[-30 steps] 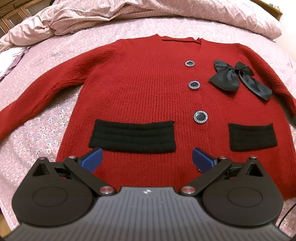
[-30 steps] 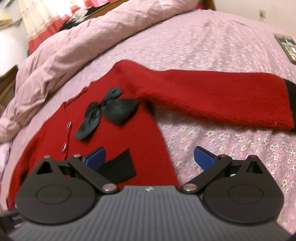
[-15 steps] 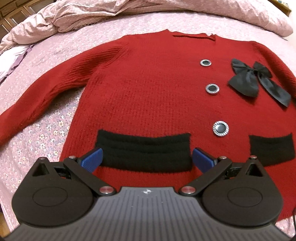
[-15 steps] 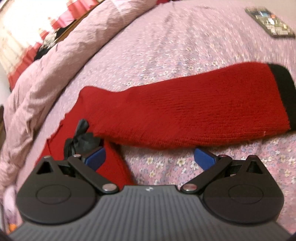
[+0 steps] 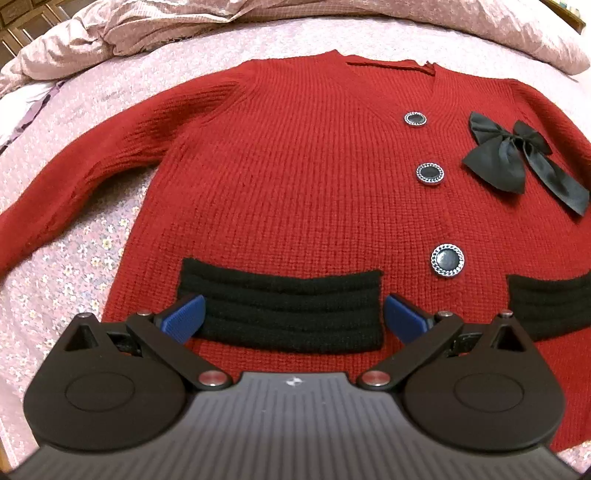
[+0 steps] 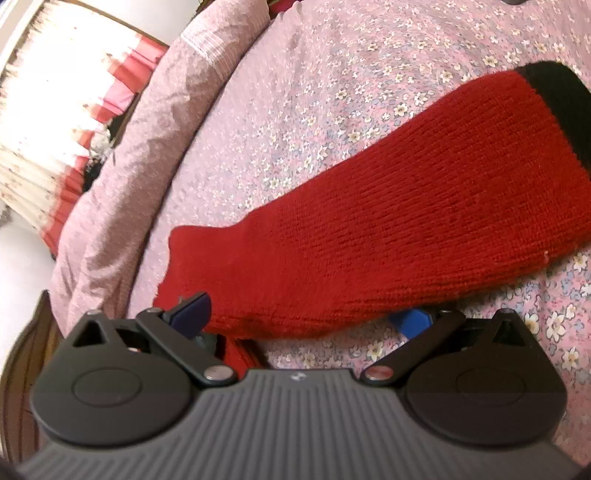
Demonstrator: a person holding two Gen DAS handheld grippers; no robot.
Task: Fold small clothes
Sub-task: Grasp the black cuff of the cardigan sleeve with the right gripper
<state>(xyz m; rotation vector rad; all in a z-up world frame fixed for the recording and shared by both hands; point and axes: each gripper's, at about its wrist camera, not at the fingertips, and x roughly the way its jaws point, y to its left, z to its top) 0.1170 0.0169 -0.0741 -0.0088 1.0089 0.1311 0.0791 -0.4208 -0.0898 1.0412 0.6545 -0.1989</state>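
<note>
A red knit cardigan [image 5: 295, 177] lies flat, front up, on the pink floral bed. It has black pocket bands [image 5: 284, 302], three round buttons [image 5: 429, 172] and a black bow [image 5: 513, 158]. My left gripper [image 5: 293, 317] is open and empty, hovering over the left pocket band near the hem. In the right wrist view the cardigan's sleeve [image 6: 406, 240] with a black cuff [image 6: 561, 107] stretches out to the right. My right gripper [image 6: 303, 314] is open, its blue fingers on either side of the sleeve's lower edge near the shoulder.
A bunched pink duvet [image 5: 184, 26] lies along the far side of the bed, also in the right wrist view [image 6: 140, 155]. The floral sheet [image 6: 351, 74] spreads beyond the sleeve. A bright curtained window [image 6: 55, 122] is at far left.
My left gripper moved forward and lower over the cardigan toward the pocket band. My right gripper swung right and dropped close to the sleeve, which now fills its view.
</note>
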